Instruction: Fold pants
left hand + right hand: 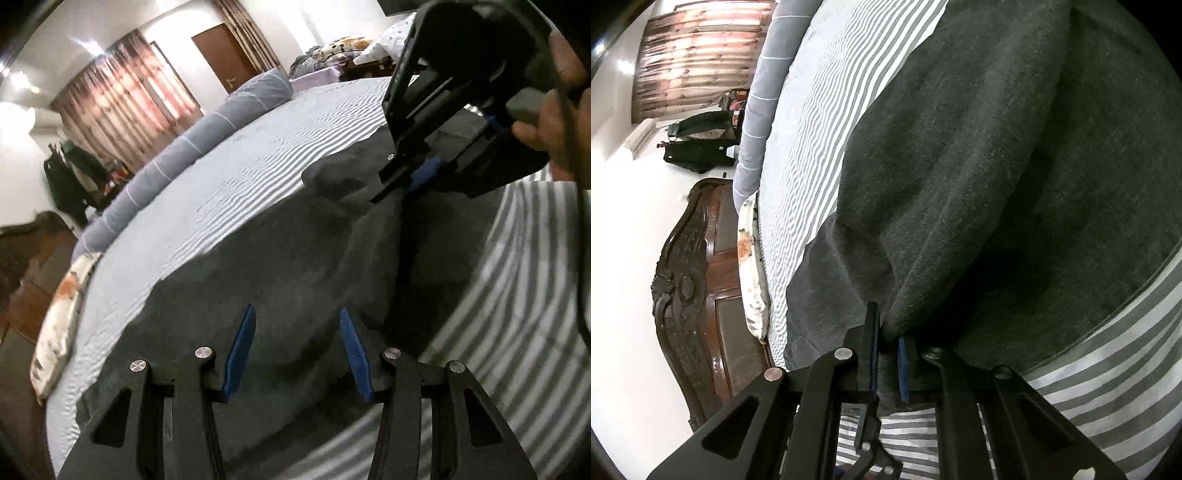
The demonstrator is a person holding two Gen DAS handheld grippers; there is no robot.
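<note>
Right claw (886, 354) clenched on pants (979, 166) fold; left claw (297, 350) released over pants on bed (240, 155).

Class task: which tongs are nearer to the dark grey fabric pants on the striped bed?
Right. The right tongs are shut on a fold of the dark grey fabric pants; the left tongs hang open above them.

pants (979, 166): dark grey matt knit cloth, slightly fuzzy | bedsheet (258, 162) under pants: striped woven cloth, matt | headboard (694, 280) beside sheet: carved dark wood, glossy | left gripper (297, 350): matt black plastic, blue pads, shiny metal pins
</note>
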